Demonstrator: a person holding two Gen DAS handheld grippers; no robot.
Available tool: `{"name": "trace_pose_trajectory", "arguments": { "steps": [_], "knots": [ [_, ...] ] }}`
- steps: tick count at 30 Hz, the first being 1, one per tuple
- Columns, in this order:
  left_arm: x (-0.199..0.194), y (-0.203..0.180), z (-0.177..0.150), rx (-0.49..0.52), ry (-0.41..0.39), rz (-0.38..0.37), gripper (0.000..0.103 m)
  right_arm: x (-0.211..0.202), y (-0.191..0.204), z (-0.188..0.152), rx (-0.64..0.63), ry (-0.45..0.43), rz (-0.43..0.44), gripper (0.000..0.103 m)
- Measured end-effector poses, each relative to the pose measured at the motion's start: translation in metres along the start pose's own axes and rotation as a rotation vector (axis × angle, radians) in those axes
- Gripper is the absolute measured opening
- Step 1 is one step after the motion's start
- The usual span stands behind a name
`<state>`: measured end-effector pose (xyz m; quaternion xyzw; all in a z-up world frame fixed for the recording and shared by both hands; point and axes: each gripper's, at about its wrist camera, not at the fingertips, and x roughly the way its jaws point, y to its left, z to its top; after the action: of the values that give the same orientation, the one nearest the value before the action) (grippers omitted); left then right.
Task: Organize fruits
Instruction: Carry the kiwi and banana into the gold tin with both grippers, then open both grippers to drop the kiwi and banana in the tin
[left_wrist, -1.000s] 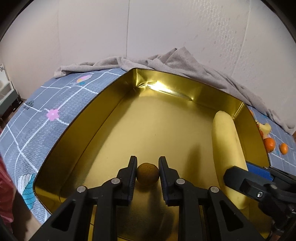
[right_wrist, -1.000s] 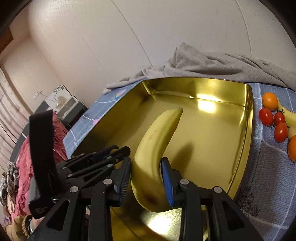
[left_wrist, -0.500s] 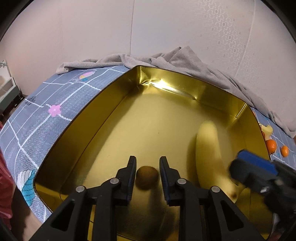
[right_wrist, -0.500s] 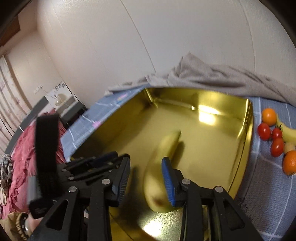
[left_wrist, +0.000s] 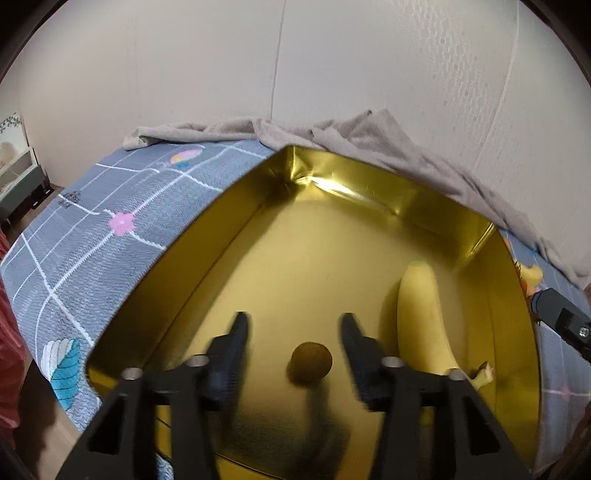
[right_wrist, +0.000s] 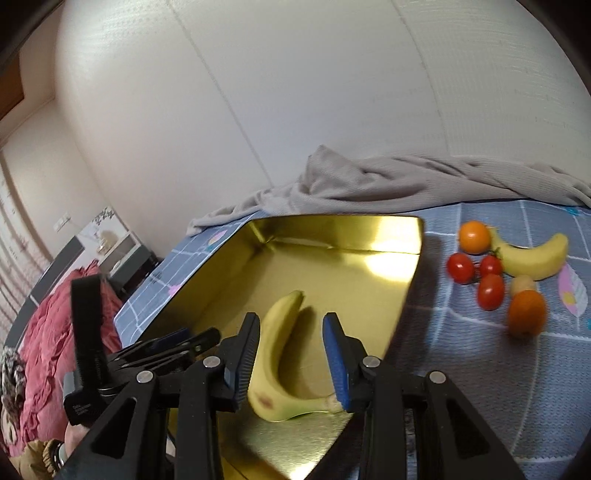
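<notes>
A gold metal tray (left_wrist: 207, 236) sits on a bed covered by a grey-blue patterned bedspread (left_wrist: 92, 229), with a rumpled grey cloth (right_wrist: 388, 184) behind the tray's far rim. Inside the tray, near its front left, a small round brown fruit (left_wrist: 309, 362) rests on the floor between the jaws of the left gripper (left_wrist: 293, 325), which are opening and stand clear of it on both sides. To its right a banana (right_wrist: 275, 343) lies lengthwise, tip toward the tray's far wall, stem toward the front. The right gripper (right_wrist: 291, 321) hovers over it, its jaws narrowly parted and not touching the banana. Right of the tray, on the bedspread, lie an orange (right_wrist: 474, 236), three cherry tomatoes (right_wrist: 490, 291), a second banana (right_wrist: 532, 260) and another orange (right_wrist: 526, 314).
</notes>
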<state>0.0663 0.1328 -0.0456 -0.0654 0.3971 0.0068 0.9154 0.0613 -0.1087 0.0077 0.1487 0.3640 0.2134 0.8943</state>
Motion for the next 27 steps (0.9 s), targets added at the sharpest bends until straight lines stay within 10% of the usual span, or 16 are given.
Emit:
{"name": "trace_pose_trajectory", "arguments": {
  "steps": [3, 11, 27],
  "knots": [
    [-0.011, 0.006, 0.002, -0.044, -0.05, 0.01, 0.087, -0.005, -0.01, 0.003, 0.031, -0.012, -0.015, 0.036],
    [-0.025, 0.021, 0.009, -0.192, -0.09, -0.041, 0.092, -0.019, -0.03, 0.005, 0.058, -0.021, -0.081, 0.036],
    [-0.043, -0.08, 0.005, 0.088, -0.13, -0.202, 0.101, -0.053, -0.096, -0.012, 0.157, 0.031, -0.257, 0.036]
  ]
}}
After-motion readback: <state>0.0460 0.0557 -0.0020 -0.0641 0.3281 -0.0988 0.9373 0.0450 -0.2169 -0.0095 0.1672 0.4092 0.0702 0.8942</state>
